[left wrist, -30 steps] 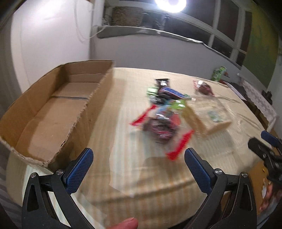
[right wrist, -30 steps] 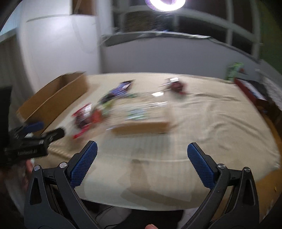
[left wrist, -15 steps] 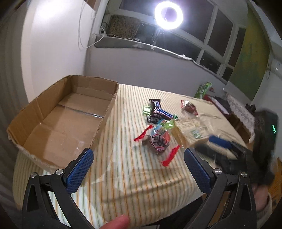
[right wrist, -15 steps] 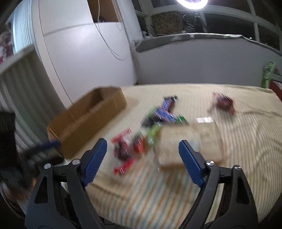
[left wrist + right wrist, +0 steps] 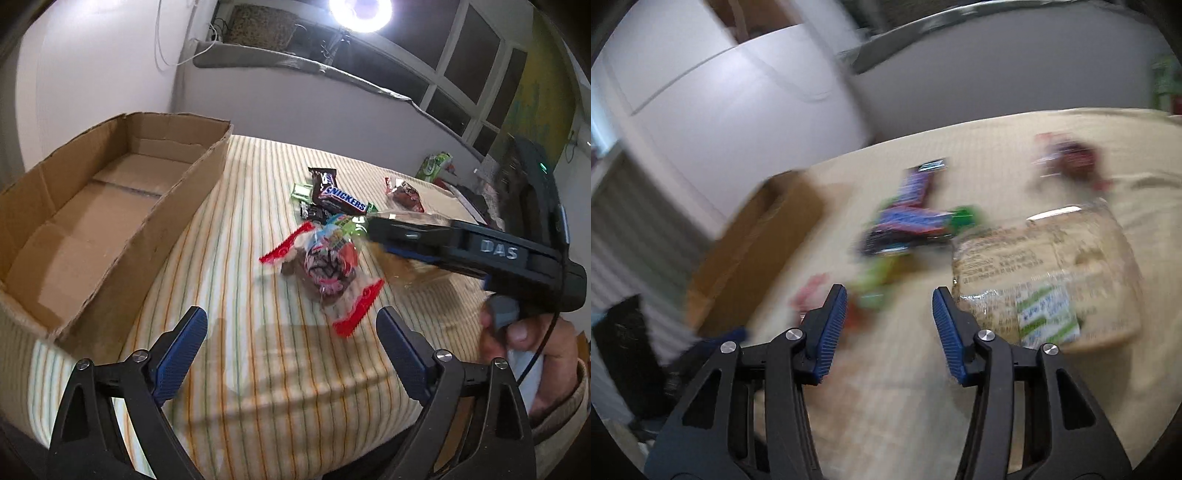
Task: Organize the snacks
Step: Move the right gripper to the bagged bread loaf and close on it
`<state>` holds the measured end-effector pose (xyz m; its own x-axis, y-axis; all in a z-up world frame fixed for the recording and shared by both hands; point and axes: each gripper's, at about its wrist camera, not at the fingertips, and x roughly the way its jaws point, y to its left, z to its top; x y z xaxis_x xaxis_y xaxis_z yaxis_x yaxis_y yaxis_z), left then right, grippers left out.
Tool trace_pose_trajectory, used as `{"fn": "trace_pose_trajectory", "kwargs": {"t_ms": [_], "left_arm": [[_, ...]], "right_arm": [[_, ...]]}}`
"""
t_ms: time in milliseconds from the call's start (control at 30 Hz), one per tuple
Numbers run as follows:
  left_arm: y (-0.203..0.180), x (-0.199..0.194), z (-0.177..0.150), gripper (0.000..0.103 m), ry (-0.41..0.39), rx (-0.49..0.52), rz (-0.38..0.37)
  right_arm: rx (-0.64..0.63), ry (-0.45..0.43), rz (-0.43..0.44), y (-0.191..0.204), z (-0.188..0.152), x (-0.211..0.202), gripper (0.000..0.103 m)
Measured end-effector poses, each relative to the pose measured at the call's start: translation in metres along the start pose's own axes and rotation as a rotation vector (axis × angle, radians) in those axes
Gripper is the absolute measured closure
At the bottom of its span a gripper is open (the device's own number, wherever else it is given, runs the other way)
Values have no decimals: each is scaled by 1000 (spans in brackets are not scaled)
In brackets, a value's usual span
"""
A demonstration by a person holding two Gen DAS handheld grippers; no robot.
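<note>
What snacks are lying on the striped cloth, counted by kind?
Snickers bar: 1
Clear candy bag with red ends: 1
Red-wrapped snack: 1
Tan clear-wrapped pack: 1
Small green wrappers: 2
Small dark wrapper: 1
Total: 7 that I can tell apart

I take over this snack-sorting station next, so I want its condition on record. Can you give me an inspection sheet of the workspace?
Surface: striped tablecloth, covering the table.
Job's things: cardboard box empty, at left; Snickers bar, red-ended candy bag, clear biscuit pack, and red wrapped snack loose on the cloth.
Clutter: green packet at far edge.
Grippers: left gripper open, empty; right gripper jaws just closing, nothing between them.
Cables: white wires on wall.
Surroundings: ring light, dark windows.
</note>
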<state>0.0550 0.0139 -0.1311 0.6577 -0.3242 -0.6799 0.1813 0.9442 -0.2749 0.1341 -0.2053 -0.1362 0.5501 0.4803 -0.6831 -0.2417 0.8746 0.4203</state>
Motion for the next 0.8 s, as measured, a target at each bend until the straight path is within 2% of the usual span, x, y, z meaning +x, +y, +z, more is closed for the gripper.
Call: {"fn": "trace_pose_trajectory", "kwargs": {"t_ms": [33, 133, 200, 267, 333, 367, 400, 467, 533, 600, 733, 800], "left_arm": [[-2, 4, 4, 10, -2, 7, 3], [-11, 13, 13, 10, 1, 32, 8], [-18, 12, 18, 10, -1, 33, 2], [-37, 8, 23, 10, -15, 57, -30], [-59, 11, 27, 9, -12, 86, -53], [-70, 14, 30, 6, -6, 92, -78], [-85, 23, 35, 5, -3, 91, -121], [-103, 38, 41, 5, -2, 88, -137], [-123, 60, 46, 5, 8, 99, -154], [-135, 82, 45, 5, 20, 117, -133], [-139, 116, 39, 9, 77, 113, -137], [-142, 115, 37, 15, 71, 115, -159]], "right_arm": [[-11, 4, -30, -3, 1, -3, 50], [-101, -21, -50, 14, -3, -25, 34], [-151, -82, -98, 17, -6, -50, 11], [-130, -146, -158, -2, -1, -72, 0], [-63, -170, -243, -37, 3, -92, 0], [-24, -163, -257, -58, 8, -91, 0], [-3, -154, -242, -68, 13, -89, 0], [50, -108, -203, -94, 21, -74, 0], [51, -61, -173, -109, 24, -58, 1], [63, -13, -150, -121, 22, -43, 13], [43, 2, -78, -122, 13, -31, 15], [20, -6, -52, -117, 10, -29, 24]]}}
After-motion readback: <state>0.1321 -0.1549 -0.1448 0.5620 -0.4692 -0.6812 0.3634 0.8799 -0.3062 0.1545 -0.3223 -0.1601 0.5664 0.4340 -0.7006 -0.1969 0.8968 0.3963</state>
